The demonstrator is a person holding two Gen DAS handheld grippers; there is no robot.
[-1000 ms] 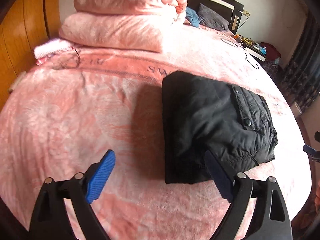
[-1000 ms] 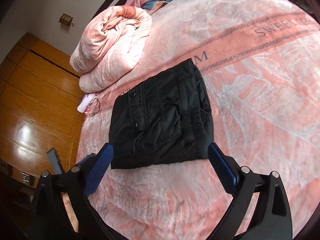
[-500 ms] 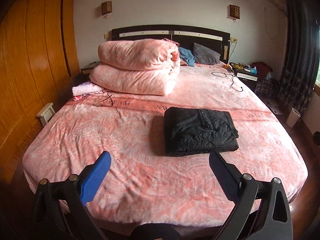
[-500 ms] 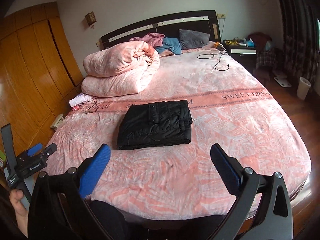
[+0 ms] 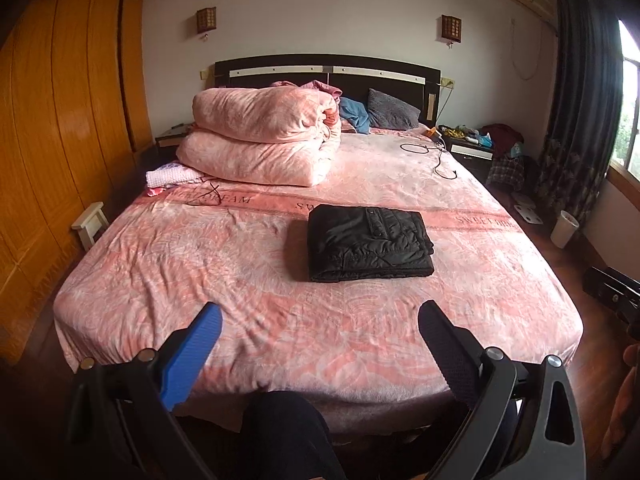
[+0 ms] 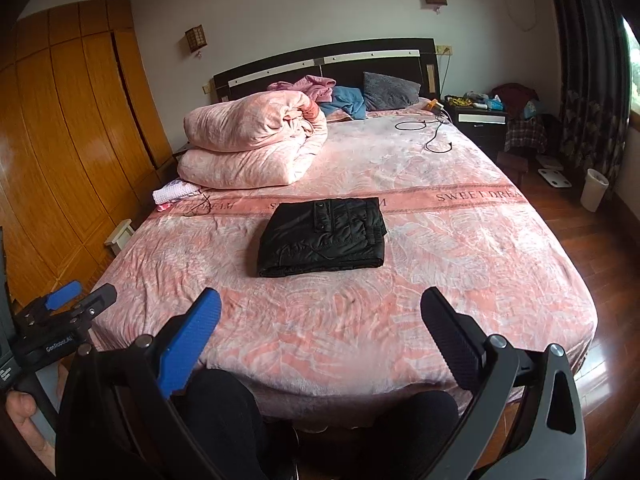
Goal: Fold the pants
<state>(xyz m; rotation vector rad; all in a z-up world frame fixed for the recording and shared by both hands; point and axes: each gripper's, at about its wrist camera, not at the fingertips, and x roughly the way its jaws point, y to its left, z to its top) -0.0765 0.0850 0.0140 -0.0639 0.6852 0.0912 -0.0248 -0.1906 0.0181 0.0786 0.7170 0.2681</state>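
Pants (image 5: 370,243) folded mid-bed (image 5: 200,264) | bare sheet all sides

The pink-sheeted bed (image 5: 168,264) carries folded black pants (image 5: 368,242) mid-mattress, a rolled pink quilt (image 5: 260,136), pillows, and a black cable (image 5: 436,156).

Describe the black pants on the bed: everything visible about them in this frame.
The black pants are folded into a compact, roughly rectangular stack of several layers, lying flat on the pink bedspread near the bed's middle. The fabric looks quilted, slightly shiny. A flap or placket with a snap button shows on top, and a gathered elastic edge at the right. Neither gripper touches them; only the bedspread does.
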